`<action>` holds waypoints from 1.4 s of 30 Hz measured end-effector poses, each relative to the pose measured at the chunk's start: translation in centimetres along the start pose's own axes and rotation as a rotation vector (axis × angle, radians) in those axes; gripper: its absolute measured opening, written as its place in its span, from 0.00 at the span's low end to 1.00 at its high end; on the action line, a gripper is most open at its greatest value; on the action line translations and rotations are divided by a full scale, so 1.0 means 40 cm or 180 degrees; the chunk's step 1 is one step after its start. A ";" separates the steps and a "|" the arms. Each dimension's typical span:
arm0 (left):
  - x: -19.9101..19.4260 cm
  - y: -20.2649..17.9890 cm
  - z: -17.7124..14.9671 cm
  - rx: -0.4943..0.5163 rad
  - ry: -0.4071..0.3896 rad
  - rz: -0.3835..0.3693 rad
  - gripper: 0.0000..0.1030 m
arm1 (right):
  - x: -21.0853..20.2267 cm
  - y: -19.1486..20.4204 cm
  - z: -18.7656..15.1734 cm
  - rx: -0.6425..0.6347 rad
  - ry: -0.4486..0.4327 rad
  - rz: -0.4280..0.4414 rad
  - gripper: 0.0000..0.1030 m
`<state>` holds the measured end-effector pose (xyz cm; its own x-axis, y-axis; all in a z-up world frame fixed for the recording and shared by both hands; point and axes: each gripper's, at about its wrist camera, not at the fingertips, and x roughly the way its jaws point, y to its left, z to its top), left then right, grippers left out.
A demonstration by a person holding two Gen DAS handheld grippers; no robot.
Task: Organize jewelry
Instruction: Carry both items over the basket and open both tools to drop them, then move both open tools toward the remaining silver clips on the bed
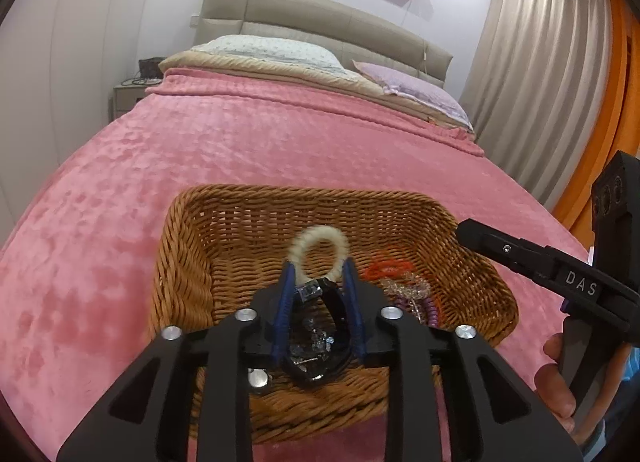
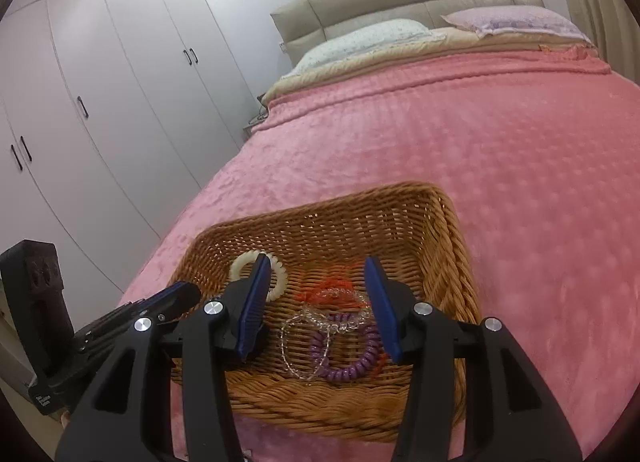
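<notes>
A brown wicker basket (image 1: 188,258) sits on the pink bed; it also shows in the right wrist view (image 2: 452,230). My left gripper (image 1: 318,276) is shut on a black jewelled hair clip (image 1: 316,338) with a cream fuzzy ring (image 1: 320,238), held over the basket's inside. In the right wrist view the cream ring (image 2: 280,282) shows beside the left gripper (image 2: 176,298). My right gripper (image 2: 316,274) is open and empty above the basket. Below it lie a purple coil tie (image 2: 352,370), a clear bead bracelet (image 2: 292,342) and an orange tie (image 2: 332,290).
The pink blanket (image 2: 500,150) covers the bed, with pillows (image 1: 276,50) and a grey headboard at the far end. White wardrobes (image 2: 100,82) stand to the left, a curtain (image 1: 540,74) to the right. A nightstand (image 1: 124,98) is by the headboard.
</notes>
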<state>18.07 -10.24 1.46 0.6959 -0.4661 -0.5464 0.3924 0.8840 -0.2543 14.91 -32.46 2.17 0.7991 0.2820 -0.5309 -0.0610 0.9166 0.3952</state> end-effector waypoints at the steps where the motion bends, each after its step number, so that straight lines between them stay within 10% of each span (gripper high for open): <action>1: -0.006 -0.002 -0.001 0.0002 -0.0015 0.0002 0.30 | -0.009 0.008 -0.001 -0.0037 -0.0025 -0.0024 0.44; 19: -0.224 -0.001 -0.151 -0.0051 0.0152 -0.0075 0.35 | -0.173 0.160 -0.184 -0.0581 0.0190 -0.0140 0.44; 37: -0.132 0.004 -0.282 -0.0035 0.0924 -0.0352 0.33 | -0.113 0.146 -0.353 -0.0790 0.0988 0.0034 0.44; 42: -0.124 -0.004 -0.291 0.0033 0.0964 -0.0301 0.15 | -0.115 0.180 -0.372 -0.0989 0.1059 0.0094 0.41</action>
<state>7.56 -7.62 -5.07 0.4459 -0.5124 -0.7339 0.4538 0.8361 -0.3081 1.89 -22.94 -3.68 0.5619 0.3385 -0.7548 -0.2980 0.9340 0.1970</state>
